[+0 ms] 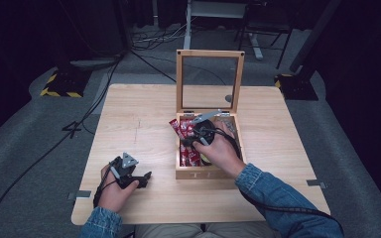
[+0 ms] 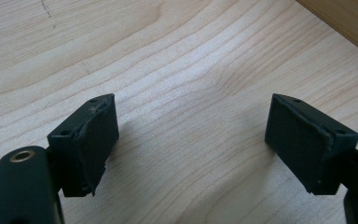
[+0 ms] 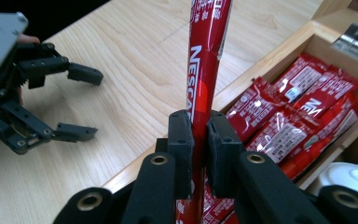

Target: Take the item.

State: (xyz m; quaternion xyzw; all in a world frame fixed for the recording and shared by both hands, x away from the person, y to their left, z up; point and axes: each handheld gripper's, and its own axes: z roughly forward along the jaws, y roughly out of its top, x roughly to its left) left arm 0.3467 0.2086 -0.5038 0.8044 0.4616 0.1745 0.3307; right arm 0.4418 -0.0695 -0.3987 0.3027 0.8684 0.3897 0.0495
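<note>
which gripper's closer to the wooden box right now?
Right. The right gripper is over the open wooden box, shut on a red sachet. The left gripper rests on the table left of the box, apart from it, jaws open.

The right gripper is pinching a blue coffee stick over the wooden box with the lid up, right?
Not quite: the thin coffee stick packet is red, not blue. The right gripper view shows the right gripper shut on it above the light wooden box; its glass-paned lid stands open in the high view.
</note>
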